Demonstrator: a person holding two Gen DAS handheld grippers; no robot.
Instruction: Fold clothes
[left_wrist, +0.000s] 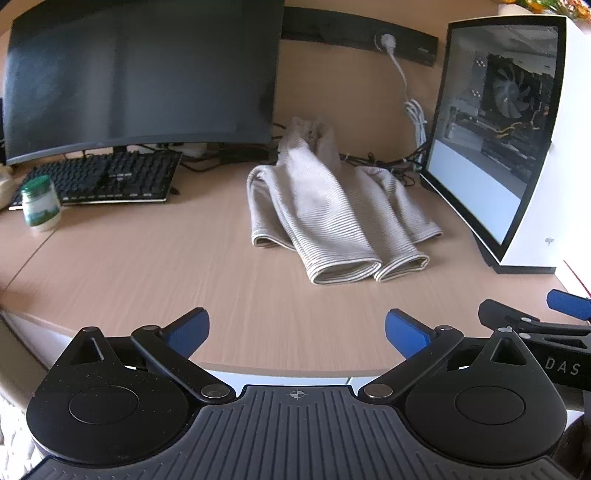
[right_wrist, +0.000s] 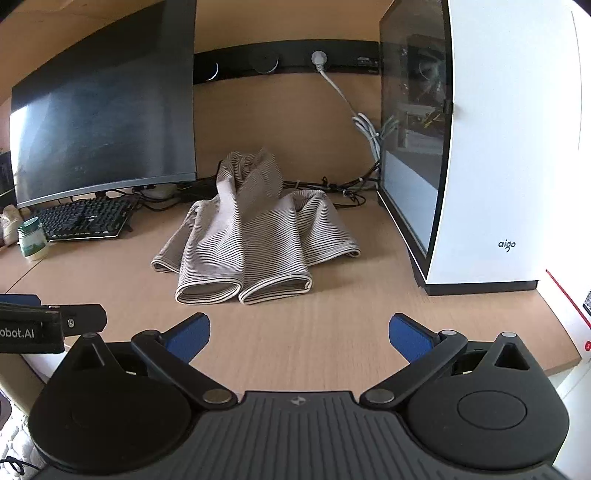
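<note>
Right wrist view: striped garment (right_wrist: 255, 236) heaped on desk (right_wrist: 332, 332) at twelve o'clock from right tool (right_wrist: 299, 334), one o'clock from left tool (left_wrist: 297, 334), long axis near-to-far, both tools spread wide, empty.

Your left hand-held gripper (left_wrist: 297, 332) is level, with its jaws spread wide and nothing between the blue fingertips (left_wrist: 188, 332). Your right hand-held gripper (right_wrist: 299, 334) is in the same condition: jaws fully apart, blue fingertips (right_wrist: 410, 339) empty. Both units point forward in roughly parallel alignment and sit side by side. In the left wrist view, the right unit appears at the right edge; in the right wrist view, the left unit appears at the left edge.
</note>
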